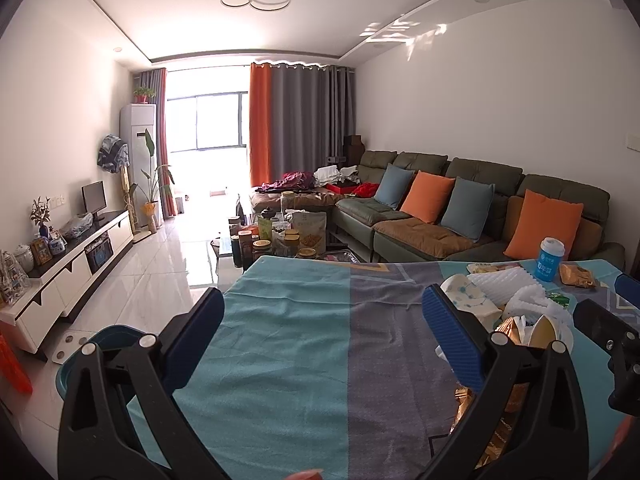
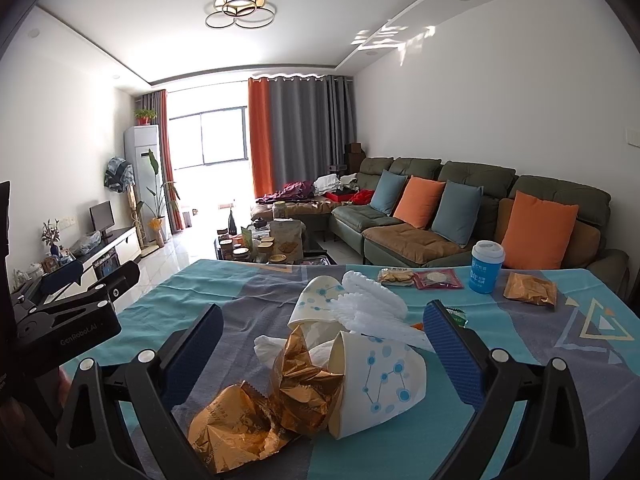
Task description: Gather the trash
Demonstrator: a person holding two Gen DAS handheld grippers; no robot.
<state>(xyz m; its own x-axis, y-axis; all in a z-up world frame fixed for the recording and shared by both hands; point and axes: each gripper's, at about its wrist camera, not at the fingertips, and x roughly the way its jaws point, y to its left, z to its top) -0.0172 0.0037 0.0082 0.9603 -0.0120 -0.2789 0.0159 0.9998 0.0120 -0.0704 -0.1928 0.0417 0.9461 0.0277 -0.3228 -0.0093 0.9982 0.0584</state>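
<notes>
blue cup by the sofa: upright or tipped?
Upright. The blue cup stands on its base on the table, white lid on top, unlike the paper cup on its side.

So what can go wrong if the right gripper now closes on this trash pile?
1. The right gripper is open around gold wrappers and a tipped paper cup; closing may crush the cup or catch only part.
2. The wrinkled cloth could get pinched.
3. The blue cup stands upright; a sweep might topple it.

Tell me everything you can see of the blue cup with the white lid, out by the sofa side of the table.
The blue cup stands upright on the patterned tablecloth near the far edge, capped by a white domed lid. It looks like a takeaway cup, blue with white print. Nothing touches it; a maroon packet lies to its left, a gold wrapper to its right.
</notes>
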